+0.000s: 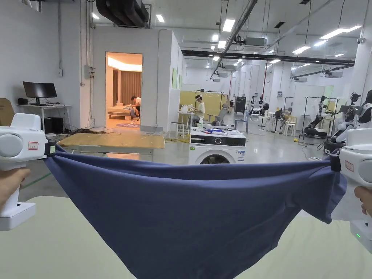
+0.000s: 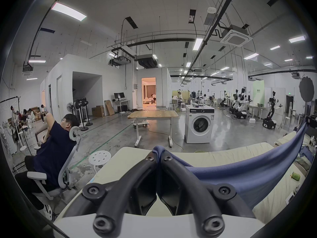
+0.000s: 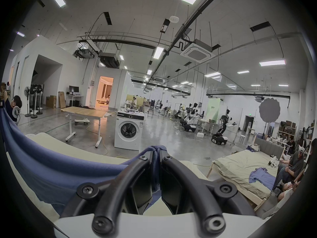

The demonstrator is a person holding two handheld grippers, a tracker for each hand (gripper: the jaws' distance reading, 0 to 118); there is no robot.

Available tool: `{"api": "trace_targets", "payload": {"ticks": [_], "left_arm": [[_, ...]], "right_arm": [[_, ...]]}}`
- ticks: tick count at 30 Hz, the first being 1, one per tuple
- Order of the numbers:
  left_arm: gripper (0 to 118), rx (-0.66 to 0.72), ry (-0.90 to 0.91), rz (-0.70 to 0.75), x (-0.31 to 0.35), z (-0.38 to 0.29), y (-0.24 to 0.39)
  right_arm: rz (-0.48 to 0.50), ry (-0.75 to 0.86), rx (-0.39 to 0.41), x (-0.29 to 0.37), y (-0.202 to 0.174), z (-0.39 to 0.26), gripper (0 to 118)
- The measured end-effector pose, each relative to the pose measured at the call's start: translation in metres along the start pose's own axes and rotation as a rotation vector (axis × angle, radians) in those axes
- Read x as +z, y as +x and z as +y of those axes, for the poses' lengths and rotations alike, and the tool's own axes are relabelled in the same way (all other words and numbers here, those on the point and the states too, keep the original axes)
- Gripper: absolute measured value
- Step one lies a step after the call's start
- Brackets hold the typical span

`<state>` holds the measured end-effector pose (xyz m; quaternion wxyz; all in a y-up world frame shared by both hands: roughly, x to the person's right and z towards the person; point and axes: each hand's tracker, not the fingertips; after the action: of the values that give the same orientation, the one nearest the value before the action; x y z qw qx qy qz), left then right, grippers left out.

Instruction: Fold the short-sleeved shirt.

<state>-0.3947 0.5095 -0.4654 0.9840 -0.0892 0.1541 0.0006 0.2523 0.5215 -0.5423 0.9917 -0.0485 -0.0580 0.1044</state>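
Blue cotton, the short-sleeved shirt (image 1: 196,214) hangs stretched between both tools above the pale green bed (image 1: 54,247), sagging at its middle toward the near edge; the left gripper (image 2: 158,153) has its jaws pressed together on one corner, and the right gripper (image 3: 155,151) pinches the opposite one likewise. To do this step well, I judge: keep the top edge taut and level; lower the hanging part first; lay it flat, square to the bed's edges.
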Motion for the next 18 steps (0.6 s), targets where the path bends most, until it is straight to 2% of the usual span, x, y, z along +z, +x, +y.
{"api": "trace_targets", "payload": {"ticks": [6,18], "left_arm": [[0,0.026,-0.005,-0.014,0.006,-0.040,-0.003],[0,0.091,-0.181,-0.061,0.066,-0.211,-0.027]], "right_arm": [[0.019,-0.006,0.001,0.011,-0.004,-0.037,5],[0.075,-0.171,0.071,0.071,-0.020,-0.201,5]]}}
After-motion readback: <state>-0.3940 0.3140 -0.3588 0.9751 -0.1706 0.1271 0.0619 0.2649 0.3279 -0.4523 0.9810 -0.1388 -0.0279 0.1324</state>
